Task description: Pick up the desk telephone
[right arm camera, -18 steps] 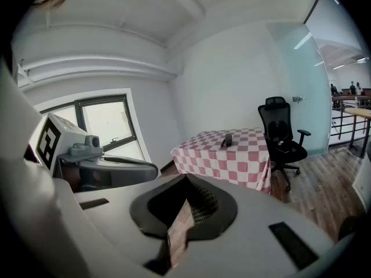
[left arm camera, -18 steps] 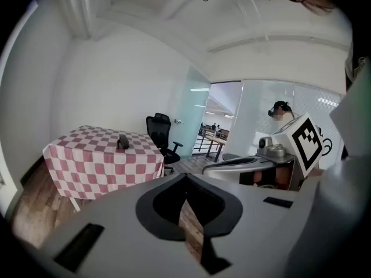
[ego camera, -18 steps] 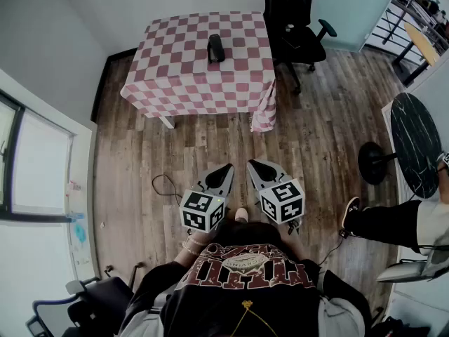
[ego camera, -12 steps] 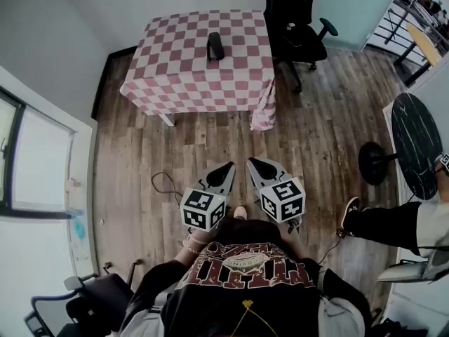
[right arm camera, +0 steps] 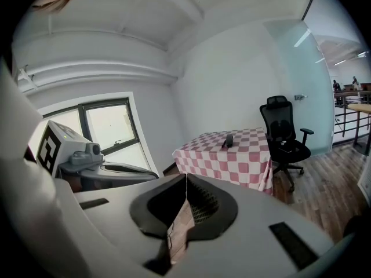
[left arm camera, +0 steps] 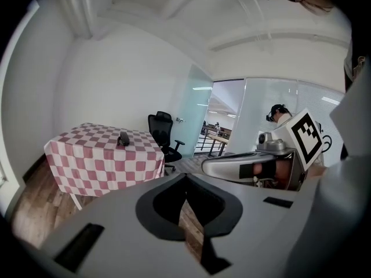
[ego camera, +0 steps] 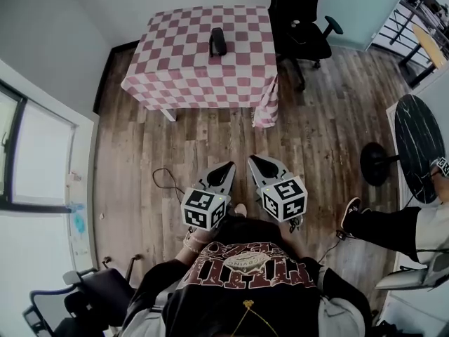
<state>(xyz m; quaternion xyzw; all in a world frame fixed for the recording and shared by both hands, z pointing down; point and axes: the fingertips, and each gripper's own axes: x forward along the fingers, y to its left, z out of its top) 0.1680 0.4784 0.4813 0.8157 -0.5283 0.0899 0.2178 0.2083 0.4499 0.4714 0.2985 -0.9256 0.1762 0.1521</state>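
Observation:
The black desk telephone (ego camera: 217, 41) lies on a table with a pink and white checked cloth (ego camera: 182, 69) far ahead across the wooden floor. It shows small in the left gripper view (left arm camera: 123, 138) and the right gripper view (right arm camera: 228, 140). Both grippers are held close to the person's chest, well short of the table. My left gripper (ego camera: 227, 169) is shut with nothing in it, its tips meeting (left arm camera: 185, 177). My right gripper (ego camera: 254, 163) is shut and empty too (right arm camera: 185, 177).
A black office chair (ego camera: 302, 30) stands right of the table. A round dark table (ego camera: 419, 142) and a seated person's leg (ego camera: 382, 223) are at the right. A cable (ego camera: 165, 184) lies on the floor. A window (ego camera: 31, 160) lines the left wall.
The view has shifted slightly; the table and telephone sit a touch higher and further right in the head view. Both grippers stay shut and side by side.

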